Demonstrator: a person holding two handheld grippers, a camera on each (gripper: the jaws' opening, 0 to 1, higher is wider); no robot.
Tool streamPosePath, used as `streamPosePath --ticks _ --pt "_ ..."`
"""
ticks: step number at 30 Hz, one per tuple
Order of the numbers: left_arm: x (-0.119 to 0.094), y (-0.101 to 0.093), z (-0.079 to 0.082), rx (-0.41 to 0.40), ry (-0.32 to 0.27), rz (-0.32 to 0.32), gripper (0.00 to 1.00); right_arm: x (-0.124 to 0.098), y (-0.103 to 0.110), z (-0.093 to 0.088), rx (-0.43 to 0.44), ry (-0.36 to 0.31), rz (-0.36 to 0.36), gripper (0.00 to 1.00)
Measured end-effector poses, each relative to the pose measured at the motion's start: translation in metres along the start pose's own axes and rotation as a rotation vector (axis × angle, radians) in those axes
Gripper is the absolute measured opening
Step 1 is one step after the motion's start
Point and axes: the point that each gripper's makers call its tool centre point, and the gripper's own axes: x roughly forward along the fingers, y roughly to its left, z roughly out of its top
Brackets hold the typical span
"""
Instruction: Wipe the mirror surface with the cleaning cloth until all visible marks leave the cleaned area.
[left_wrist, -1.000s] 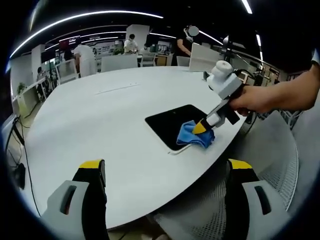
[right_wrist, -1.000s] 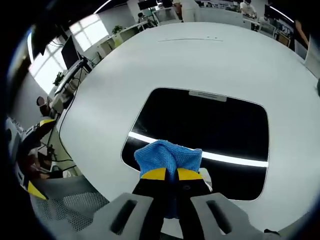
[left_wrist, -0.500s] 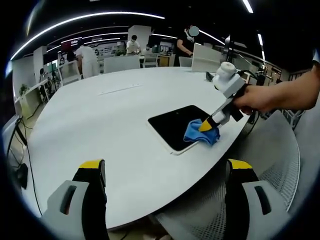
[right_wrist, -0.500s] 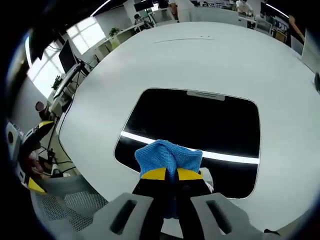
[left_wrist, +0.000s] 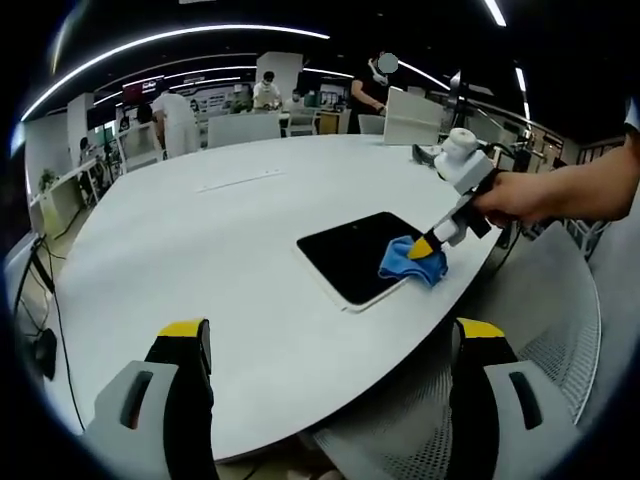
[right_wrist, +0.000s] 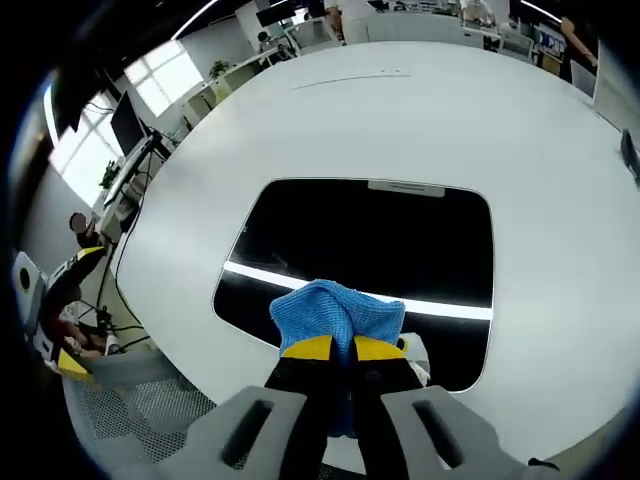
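Observation:
A dark rectangular mirror lies flat on the round white table, near its right edge. My right gripper is shut on a blue cleaning cloth, which presses on the mirror's near edge. A person's hand holds that gripper. My left gripper hangs open over the table's near edge, well short of the mirror, with nothing between its yellow-tipped fingers.
A grey mesh chair stands beside the table on the right. People and desks stand beyond the table's far side. A thin strip lies on the table farther back.
The right gripper has slid the cloth along the mirror's near edge, to the right in the left gripper view. The left gripper has stayed put.

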Motion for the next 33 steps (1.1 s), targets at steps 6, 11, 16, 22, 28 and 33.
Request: streamPosePath --ticks 6,11,16,22,28,33 --pt "0.001 0.003 0.001 0.003 0.003 0.002 0.99 0.002 -0.001 0.004 -0.031 -0.001 -0.013 0.00" --pt "0.002 0.004 0.000 0.006 0.010 0.000 0.99 0.007 -0.005 0.015 -0.053 -0.001 -0.038 0.00" --pt "0.004 0.009 -0.001 0.009 0.021 0.003 0.99 0.013 -0.011 0.030 -0.063 -0.006 -0.050 0.00" --pt "0.009 0.011 0.000 -0.004 0.018 0.008 0.99 0.021 -0.020 0.051 -0.101 -0.016 -0.076 0.00" --pt "0.015 0.013 0.000 -0.017 0.022 0.007 0.99 0.031 -0.028 0.073 -0.091 -0.021 -0.089 0.00" --pt "0.015 0.019 0.000 -0.038 0.012 0.030 0.99 0.039 -0.033 0.090 -0.108 -0.023 -0.091 0.00"
